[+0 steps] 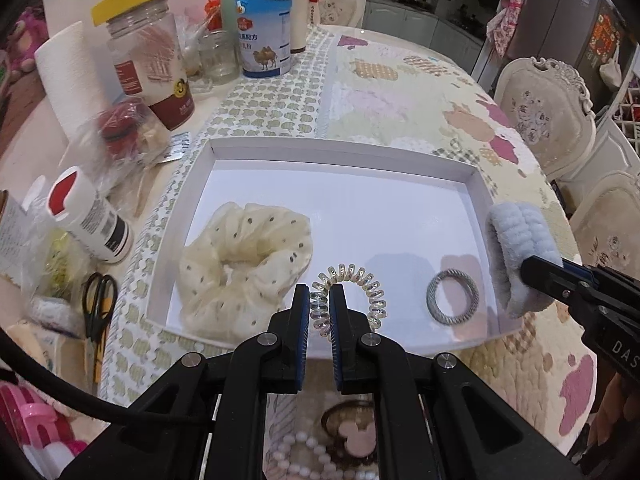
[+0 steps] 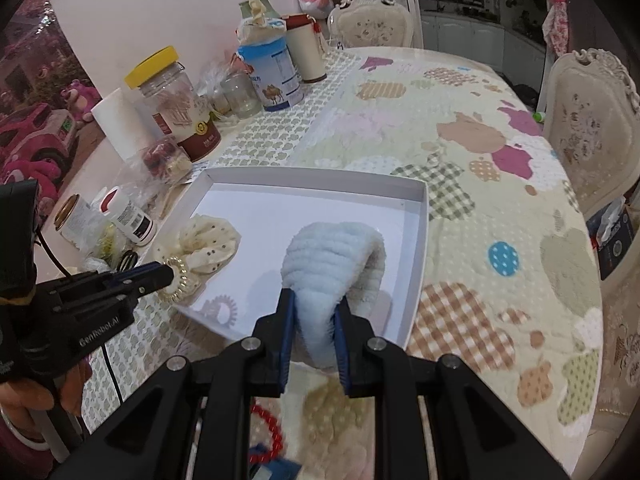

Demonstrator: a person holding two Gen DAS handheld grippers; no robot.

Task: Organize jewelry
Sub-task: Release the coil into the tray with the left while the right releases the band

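A white tray lies on the patterned tablecloth. In it rest a cream dotted scrunchie and a grey twisted ring. My left gripper is shut on a clear spiral hair tie, held over the tray's near edge. My right gripper is shut on a fluffy light-blue scrunchie above the tray's right part. The left wrist view shows that scrunchie and the right gripper at the tray's right rim. In the right wrist view, the left gripper holds the spiral tie beside the cream scrunchie.
Jars, a blue tin, a paper towel roll, a white bottle and scissors crowd the table's left side. White beads and red beads lie near the front edge. Chairs stand at the right.
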